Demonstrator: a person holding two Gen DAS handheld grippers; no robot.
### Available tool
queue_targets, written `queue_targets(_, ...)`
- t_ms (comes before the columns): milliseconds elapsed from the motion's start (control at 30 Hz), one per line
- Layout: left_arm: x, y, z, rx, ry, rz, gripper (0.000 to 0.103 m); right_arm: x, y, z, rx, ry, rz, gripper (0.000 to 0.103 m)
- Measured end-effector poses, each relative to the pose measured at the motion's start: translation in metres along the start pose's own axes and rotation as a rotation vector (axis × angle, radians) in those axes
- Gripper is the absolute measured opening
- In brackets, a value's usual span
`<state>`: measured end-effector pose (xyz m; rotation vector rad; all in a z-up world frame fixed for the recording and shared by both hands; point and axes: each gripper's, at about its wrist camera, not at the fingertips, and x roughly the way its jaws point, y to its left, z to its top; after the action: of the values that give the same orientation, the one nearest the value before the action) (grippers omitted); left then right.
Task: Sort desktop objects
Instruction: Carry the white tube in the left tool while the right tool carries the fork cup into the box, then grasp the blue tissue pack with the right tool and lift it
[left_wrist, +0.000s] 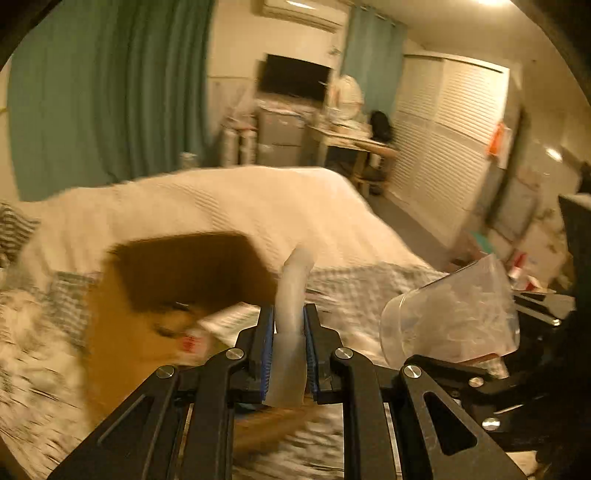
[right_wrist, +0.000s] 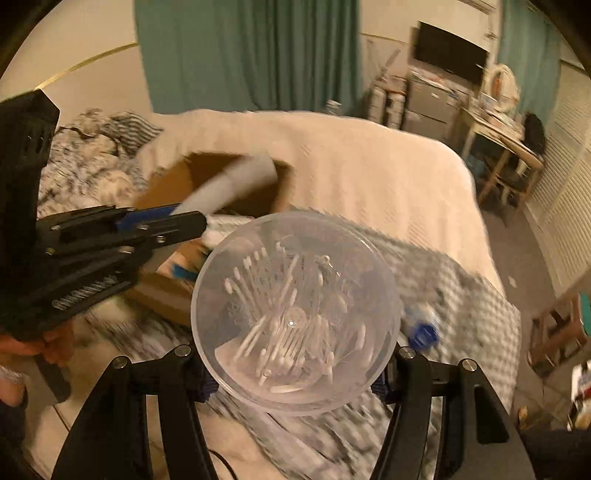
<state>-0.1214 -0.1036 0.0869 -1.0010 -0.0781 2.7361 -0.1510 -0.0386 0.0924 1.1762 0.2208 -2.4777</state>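
My left gripper (left_wrist: 290, 310) is shut on a whitish translucent tube (left_wrist: 291, 295) that sticks up between its blue pads. Behind it an open cardboard box (left_wrist: 122, 325) lies on the bed, with papers inside. My right gripper (right_wrist: 295, 384) is shut on a clear plastic cup (right_wrist: 295, 314) holding several cotton swabs. The left wrist view shows that cup (left_wrist: 450, 317) tilted at the right. In the right wrist view the left gripper (right_wrist: 184, 216) reaches in from the left, holding the tube (right_wrist: 236, 181) over the box (right_wrist: 166, 192).
A white blanket (left_wrist: 229, 206) and a patterned quilt (right_wrist: 461, 295) cover the bed. A small blue item (right_wrist: 423, 332) lies on the quilt. A hand (right_wrist: 55, 347) holds the left gripper's handle. A desk (right_wrist: 498, 136), a wall screen (right_wrist: 450, 53) and green curtains (left_wrist: 110, 92) stand beyond.
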Motion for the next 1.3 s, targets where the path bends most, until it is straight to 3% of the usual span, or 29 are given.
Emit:
queue_targets(100,0.010,0.039,-0.001,-0.037,-0.002,0.070,0.015,0.031,0.026,0.028,0.055,-0.006,0.124,0.061)
queue_targets(233,0.029,0.061,-0.008,0.020,-0.018,0.214,0.022,0.069,0.045,0.042,0.009,0.015,0.086,0.062)
queue_targets(300,0.031,0.070,-0.014,0.043,-0.022,0.236,0.038,0.078,0.042,0.046,0.010,0.005,0.101,0.075)
queue_targets(367,0.038,0.078,-0.015,0.015,-0.033,0.251,0.084,0.079,0.033,0.049,0.023,-0.025,0.108,0.081)
queue_targets(400,0.041,0.081,-0.017,-0.006,-0.040,0.261,0.088,0.077,0.026,0.049,0.030,-0.036,0.115,0.081)
queue_targets(567,0.040,0.083,-0.018,-0.138,-0.027,0.176,0.088,0.059,-0.003,0.037,0.030,-0.045,0.050,0.081)
queue_targets(633,0.036,0.071,-0.019,-0.136,-0.023,0.160,0.088,0.048,-0.021,0.023,0.053,-0.037,0.024,0.081)
queue_targets(800,0.013,0.014,-0.025,-0.108,-0.047,0.131,0.089,0.008,-0.067,-0.017,0.155,-0.060,-0.027,0.081)
queue_targets(1033,-0.013,-0.093,-0.043,-0.092,-0.043,-0.011,0.091,-0.048,-0.138,-0.096,0.315,-0.098,-0.057,0.081)
queue_targets(1167,-0.006,-0.151,-0.061,-0.043,-0.032,-0.051,0.092,-0.057,-0.175,-0.139,0.390,-0.094,-0.070,0.081)
queue_targets(1300,0.017,-0.180,-0.084,0.007,-0.003,-0.030,0.093,-0.051,-0.211,-0.173,0.461,-0.071,-0.051,0.081)
